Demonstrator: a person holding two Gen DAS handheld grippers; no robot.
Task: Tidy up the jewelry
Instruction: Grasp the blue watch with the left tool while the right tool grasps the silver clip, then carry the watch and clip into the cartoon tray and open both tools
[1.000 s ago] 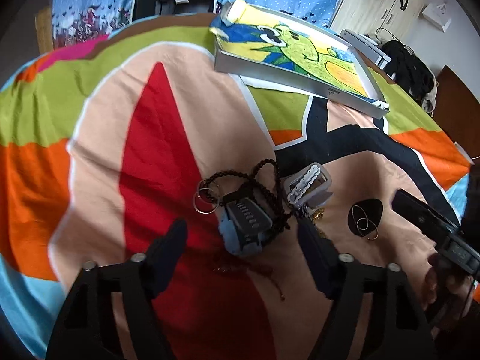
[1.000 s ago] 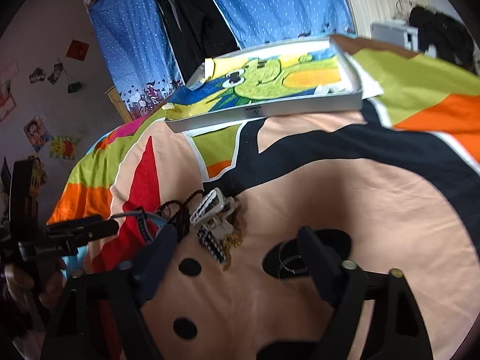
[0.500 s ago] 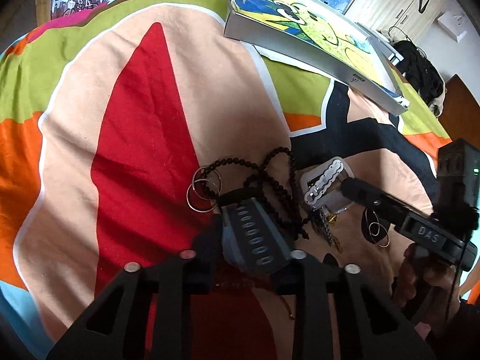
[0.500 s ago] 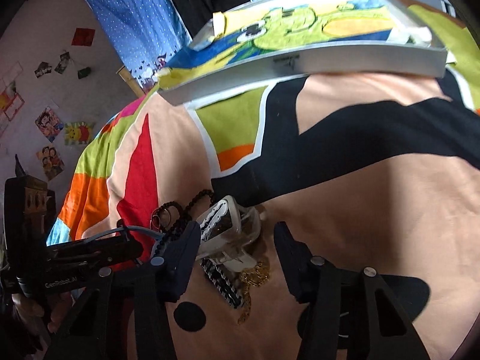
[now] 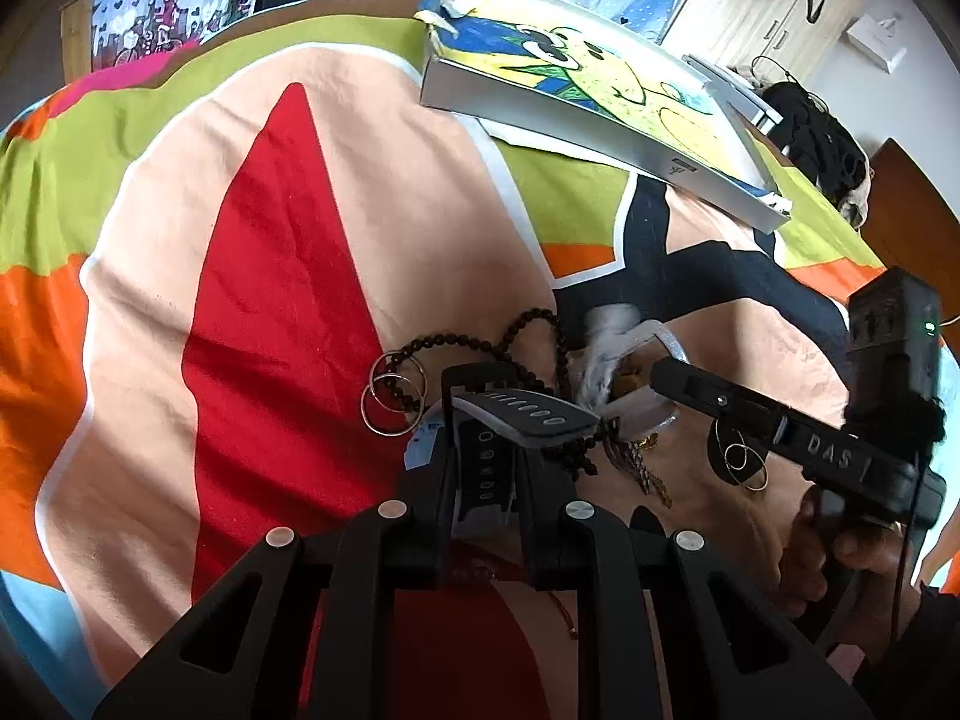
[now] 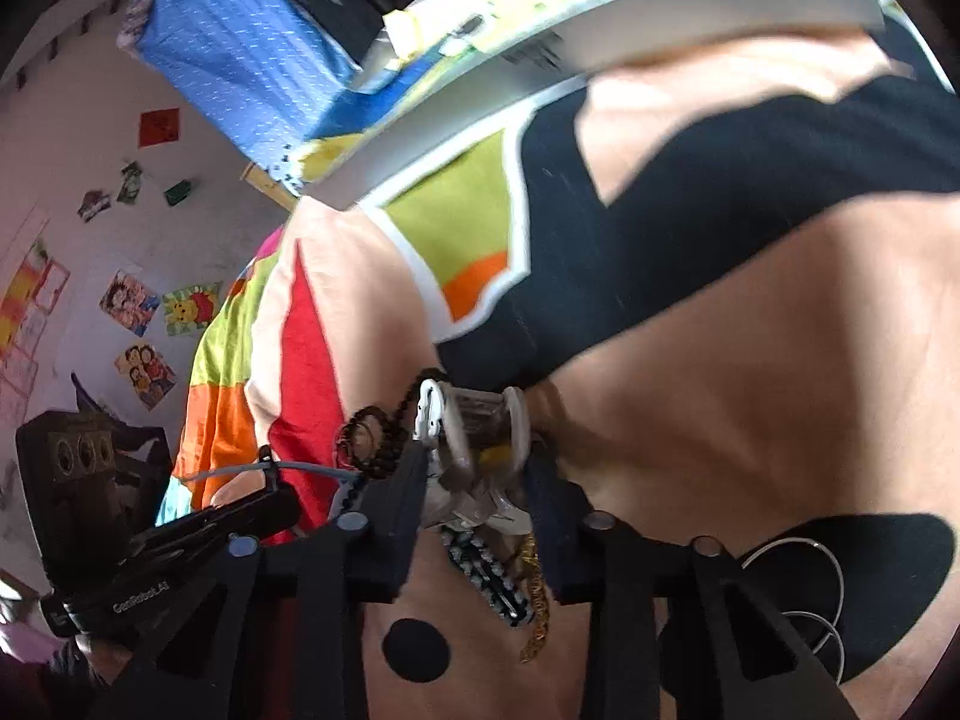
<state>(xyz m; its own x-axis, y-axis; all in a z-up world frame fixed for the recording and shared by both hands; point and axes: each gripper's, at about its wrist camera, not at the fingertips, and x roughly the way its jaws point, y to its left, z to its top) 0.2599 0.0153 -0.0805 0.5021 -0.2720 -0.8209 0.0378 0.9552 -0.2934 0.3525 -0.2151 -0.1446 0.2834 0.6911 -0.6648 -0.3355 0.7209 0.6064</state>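
Note:
A pile of jewelry lies on the colourful bedspread. My left gripper [image 5: 483, 480] is shut on a grey watch strap [image 5: 528, 417] lying on a black bead necklace [image 5: 480, 348]. Two silver hoops [image 5: 393, 393] lie to its left. My right gripper [image 6: 477, 480] is shut on a clear hair clip [image 6: 480, 426], also visible in the left wrist view [image 5: 624, 354], with a studded clip [image 6: 489, 579] and a gold chain [image 6: 534, 600] hanging below. The right gripper's body shows in the left wrist view [image 5: 780, 420].
A white tray with a cartoon-print lining [image 5: 600, 102] lies at the far side of the bed. Another pair of thin hoops [image 5: 741, 462] lies on a black patch, also in the right wrist view [image 6: 804, 594]. A dresser and clothes stand beyond the bed.
Both grippers closed: the left onto the watch strap, the right onto the clear hair clip. The right gripper moved in close to the pile, and its view is blurred by motion.

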